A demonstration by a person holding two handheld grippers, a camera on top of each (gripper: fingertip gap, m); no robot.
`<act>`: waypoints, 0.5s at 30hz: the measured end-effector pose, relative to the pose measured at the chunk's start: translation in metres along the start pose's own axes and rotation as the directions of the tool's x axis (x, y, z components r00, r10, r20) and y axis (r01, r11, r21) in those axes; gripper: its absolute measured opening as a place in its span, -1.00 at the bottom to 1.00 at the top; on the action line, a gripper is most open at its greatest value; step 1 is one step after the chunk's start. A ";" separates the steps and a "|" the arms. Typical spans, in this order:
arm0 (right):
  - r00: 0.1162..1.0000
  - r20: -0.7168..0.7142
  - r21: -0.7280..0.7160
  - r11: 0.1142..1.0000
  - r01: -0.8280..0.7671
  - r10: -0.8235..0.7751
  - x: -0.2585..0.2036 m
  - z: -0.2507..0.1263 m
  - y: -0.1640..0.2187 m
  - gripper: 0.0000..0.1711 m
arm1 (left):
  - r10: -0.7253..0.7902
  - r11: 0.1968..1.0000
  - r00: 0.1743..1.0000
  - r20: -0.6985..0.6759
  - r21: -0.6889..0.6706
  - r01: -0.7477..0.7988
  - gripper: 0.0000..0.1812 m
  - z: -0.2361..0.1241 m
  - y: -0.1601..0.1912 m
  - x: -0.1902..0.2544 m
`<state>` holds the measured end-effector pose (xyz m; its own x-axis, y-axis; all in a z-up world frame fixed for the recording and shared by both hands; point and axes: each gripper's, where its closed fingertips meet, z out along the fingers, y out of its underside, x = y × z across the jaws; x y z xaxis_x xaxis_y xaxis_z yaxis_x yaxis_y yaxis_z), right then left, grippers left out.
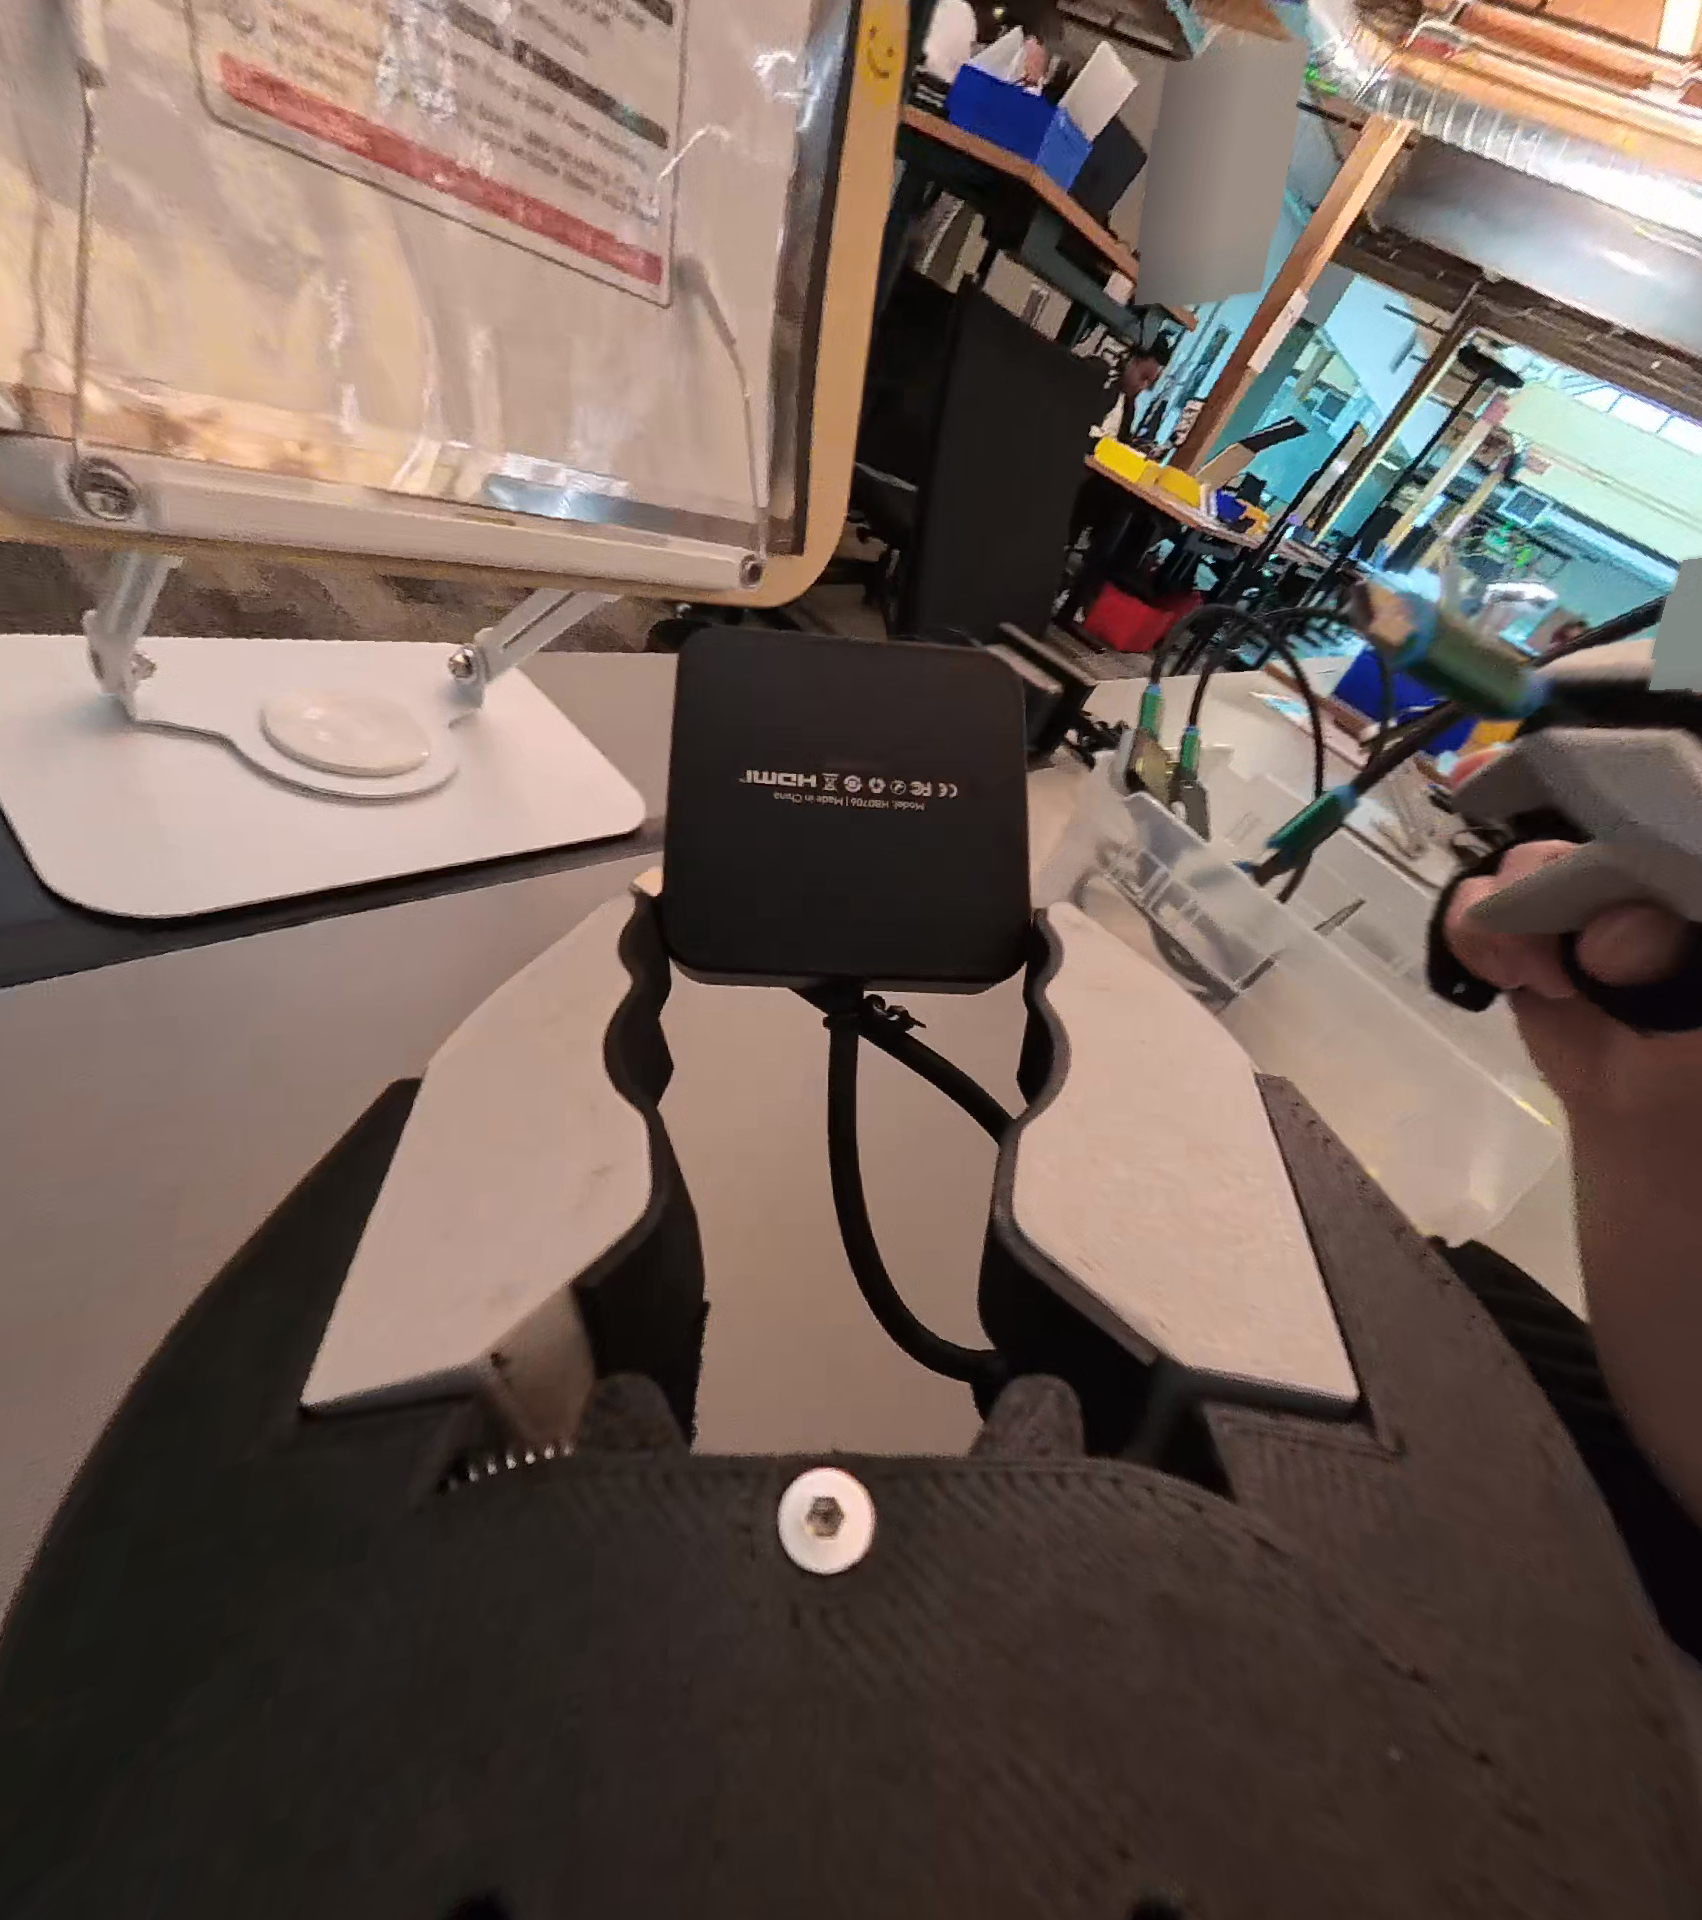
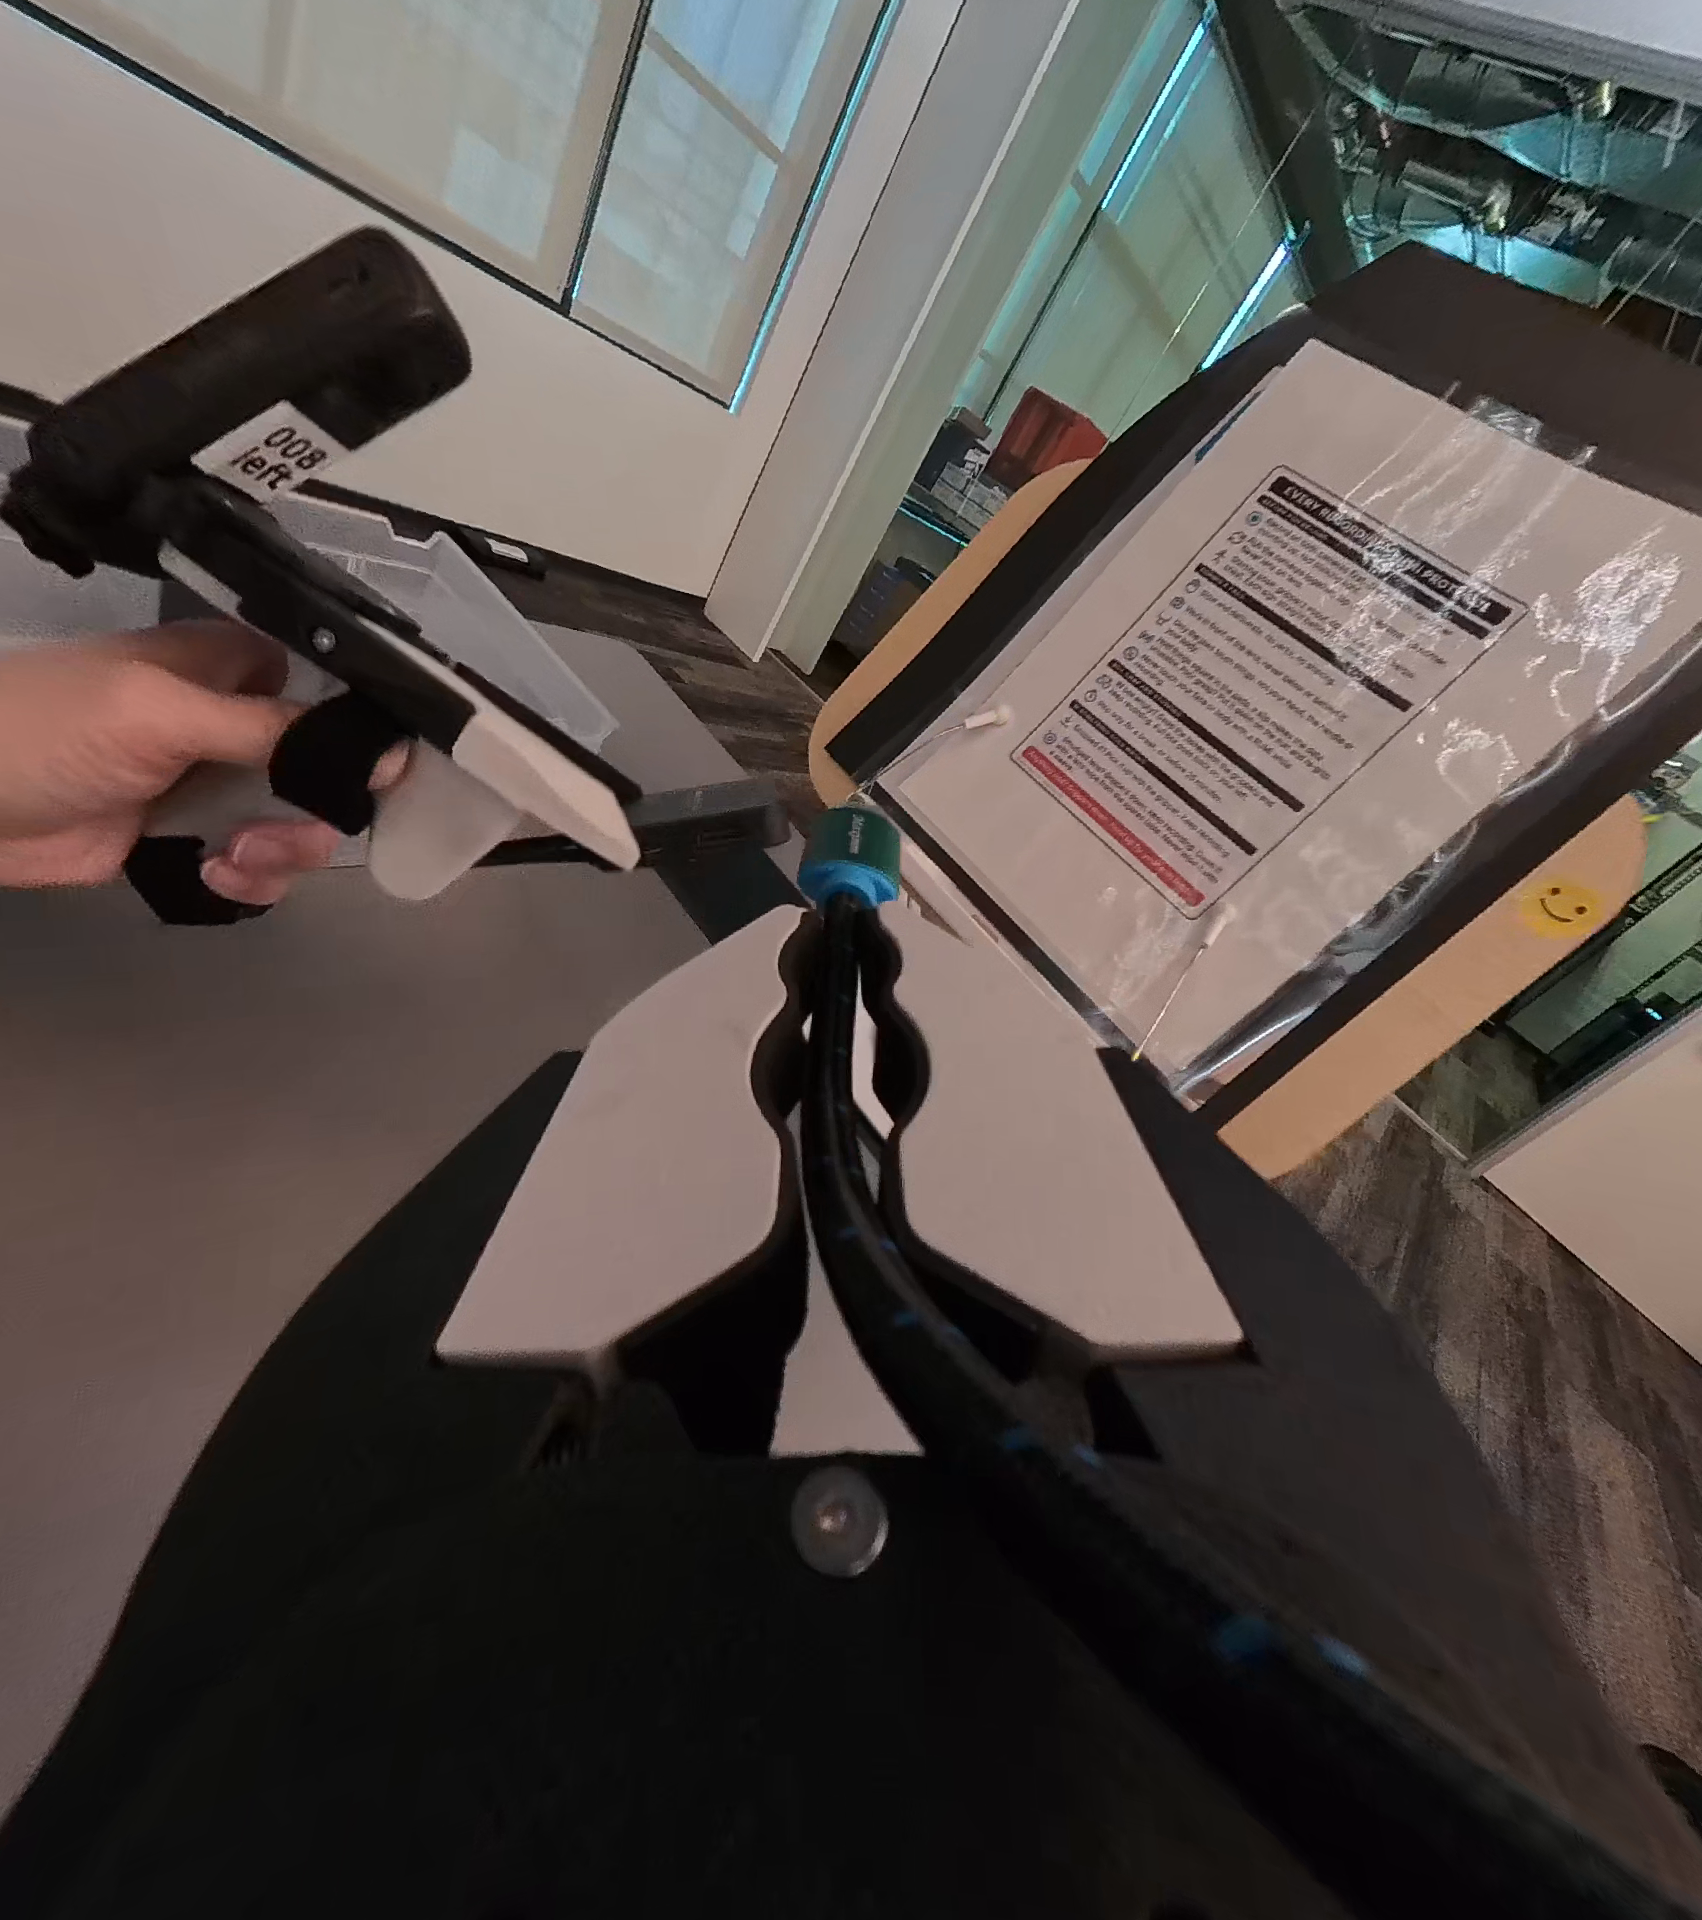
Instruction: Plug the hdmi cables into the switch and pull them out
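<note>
My left gripper (image 1: 842, 925) is shut on the near end of a flat black square HDMI switch (image 1: 847, 800) and holds it above the grey table, its short black lead (image 1: 878, 1174) hanging between my fingers. In the right wrist view the switch (image 2: 712, 816) shows edge-on beyond the left gripper (image 2: 577, 790). My right gripper (image 2: 842, 935) is shut on a black HDMI cable (image 2: 857, 1174) just behind its green and blue plug (image 2: 847, 852). The plug tip is a short way right of the switch, apart from it. The plug also shows in the left wrist view (image 1: 1449, 655).
A tilted sign board in clear film (image 1: 390, 260) on a white stand (image 1: 286, 769) sits at the back of the table. A clear plastic bin (image 1: 1283, 997) with more green-ended cables (image 1: 1179, 758) lies to the right. A hand (image 1: 1678, 1060) holds the right gripper.
</note>
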<state>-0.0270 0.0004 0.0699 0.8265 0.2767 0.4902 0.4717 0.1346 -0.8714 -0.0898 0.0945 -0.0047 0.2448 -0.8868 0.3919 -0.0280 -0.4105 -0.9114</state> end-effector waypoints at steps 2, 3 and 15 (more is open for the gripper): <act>1.000 0.009 -0.008 1.000 0.002 -0.002 -0.003 0.002 0.002 -0.91 | -0.008 1.000 1.000 -0.018 -0.008 0.008 -0.26 0.000 -0.001 0.006; 1.000 0.014 -0.012 1.000 0.007 -0.007 -0.004 0.003 0.004 -0.91 | -0.003 1.000 1.000 -0.025 -0.020 0.002 -0.26 0.001 0.000 0.008; 0.994 0.082 -0.069 0.995 0.073 -0.068 -0.026 0.016 0.020 -0.91 | 0.062 0.995 0.996 -0.059 -0.078 -0.067 -0.26 0.001 0.001 0.024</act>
<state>-0.0438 0.0107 0.0392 0.7649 0.3436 0.5448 0.5512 0.0885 -0.8297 -0.0830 0.0726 0.0035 0.1853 -0.9216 0.3410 -0.1196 -0.3655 -0.9231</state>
